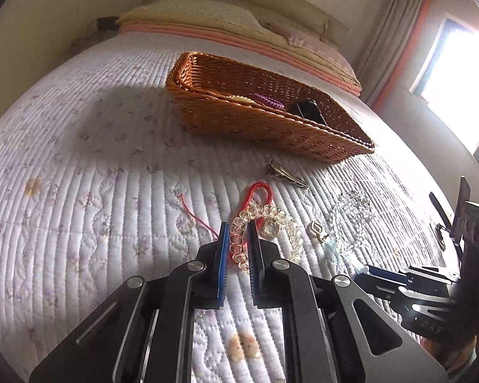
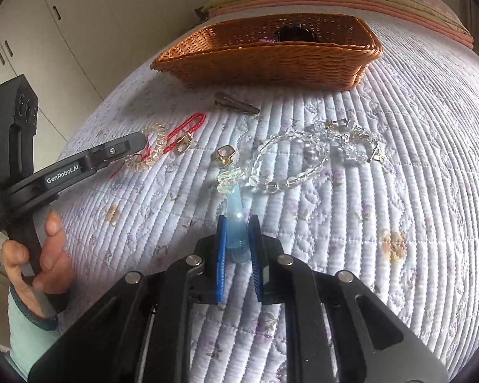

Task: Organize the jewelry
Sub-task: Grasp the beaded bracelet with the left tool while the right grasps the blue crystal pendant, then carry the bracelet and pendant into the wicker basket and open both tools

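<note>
On the quilted bedspread [image 1: 95, 191], left wrist view first: my left gripper [image 1: 239, 239] is pinched down on the amber bead bracelet [image 1: 268, 233], blue pads [image 1: 224, 255] pressing a stretch of its beads together with the red cord [image 1: 262, 191] tied to it. That cord loops out past the beads toward the wicker basket [image 1: 271, 127]. A loose pinkish string [image 1: 194, 217] lies left of my fingers. The basket sits further up the bed and holds a purple coil tie [image 1: 268, 99], something cream-coloured beside it and a black item [image 1: 308, 111]. A metal hair clip [image 1: 287, 174] lies just in front of the basket's near wall. A small gold-framed piece [image 1: 317, 231] is right of the bracelet, with the clear bead necklace [image 1: 351, 220] beyond it. My right gripper [image 1: 367, 271] comes in low from the right edge.

Right wrist view: my right gripper [image 2: 238, 233] is clamped on a pale blue clip [image 2: 236, 223], pads tight against both its sides; the clip's clear beaded end [image 2: 228, 180] points away from me. The clear bead necklace [image 2: 303, 159] sprawls just past it on the quilt [image 2: 399, 191]. The gold-framed piece [image 2: 223, 156] sits near the clip's tip. At left, my left hand [image 2: 44, 255] grips the handle, and my left gripper [image 2: 140, 142] reaches into the amber bracelet [image 2: 147, 153], the red cord [image 2: 188, 127] beside it. The hair clip [image 2: 236, 102] lies before the basket [image 2: 271, 60].
</note>
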`<action>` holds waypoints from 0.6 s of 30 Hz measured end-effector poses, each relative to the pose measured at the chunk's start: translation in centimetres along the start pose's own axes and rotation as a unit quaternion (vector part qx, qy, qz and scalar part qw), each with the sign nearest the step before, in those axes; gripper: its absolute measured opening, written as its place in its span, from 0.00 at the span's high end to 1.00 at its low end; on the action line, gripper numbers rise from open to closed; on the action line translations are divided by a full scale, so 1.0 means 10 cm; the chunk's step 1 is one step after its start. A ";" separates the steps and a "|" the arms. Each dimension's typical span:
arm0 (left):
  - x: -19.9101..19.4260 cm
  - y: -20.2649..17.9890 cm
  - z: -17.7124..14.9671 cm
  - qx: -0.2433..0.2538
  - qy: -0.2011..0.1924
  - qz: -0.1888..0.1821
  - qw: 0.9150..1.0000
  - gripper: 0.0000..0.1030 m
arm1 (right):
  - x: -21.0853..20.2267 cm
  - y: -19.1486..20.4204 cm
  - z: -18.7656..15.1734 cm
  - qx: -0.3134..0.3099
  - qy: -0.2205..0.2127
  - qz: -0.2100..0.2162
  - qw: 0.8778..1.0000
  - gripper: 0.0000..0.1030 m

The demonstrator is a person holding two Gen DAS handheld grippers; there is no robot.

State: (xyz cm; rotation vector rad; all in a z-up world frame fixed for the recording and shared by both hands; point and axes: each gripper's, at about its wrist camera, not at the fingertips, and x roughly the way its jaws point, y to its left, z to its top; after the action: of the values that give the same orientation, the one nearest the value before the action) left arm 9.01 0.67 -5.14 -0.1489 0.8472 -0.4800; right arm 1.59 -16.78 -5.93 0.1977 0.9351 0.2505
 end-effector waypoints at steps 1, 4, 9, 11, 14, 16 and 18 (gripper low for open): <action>-0.01 0.00 -0.02 0.000 0.000 0.000 1.000 0.91 | 0.01 0.00 -0.01 0.000 0.000 -0.001 1.000 0.88; -0.03 -0.01 -0.07 0.002 0.001 0.000 1.000 0.91 | 0.02 0.04 -0.02 -0.008 -0.002 -0.009 1.000 0.86; -0.06 -0.06 -0.14 0.010 -0.001 0.001 1.000 0.91 | 0.03 0.11 -0.03 -0.021 -0.003 -0.013 1.000 0.77; -0.08 -0.07 -0.16 0.010 -0.001 0.000 1.000 0.91 | 0.03 0.13 -0.03 -0.022 -0.004 -0.010 1.000 0.71; -0.10 -0.05 -0.18 0.006 -0.002 -0.004 1.000 0.91 | 0.05 0.20 -0.04 -0.041 -0.008 -0.029 0.999 0.69; -0.10 -0.04 -0.18 0.003 -0.003 -0.007 1.000 0.91 | 0.07 0.27 -0.06 -0.058 -0.010 -0.047 0.997 0.70; -0.11 -0.04 -0.19 0.003 -0.003 -0.009 1.000 0.91 | 0.08 0.33 -0.08 -0.075 -0.012 -0.064 0.995 0.71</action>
State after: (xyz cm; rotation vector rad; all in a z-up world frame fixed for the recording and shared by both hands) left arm 6.88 0.93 -5.52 -0.1519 0.8384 -0.4979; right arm 0.97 -13.31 -6.10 0.0032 0.8967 0.1985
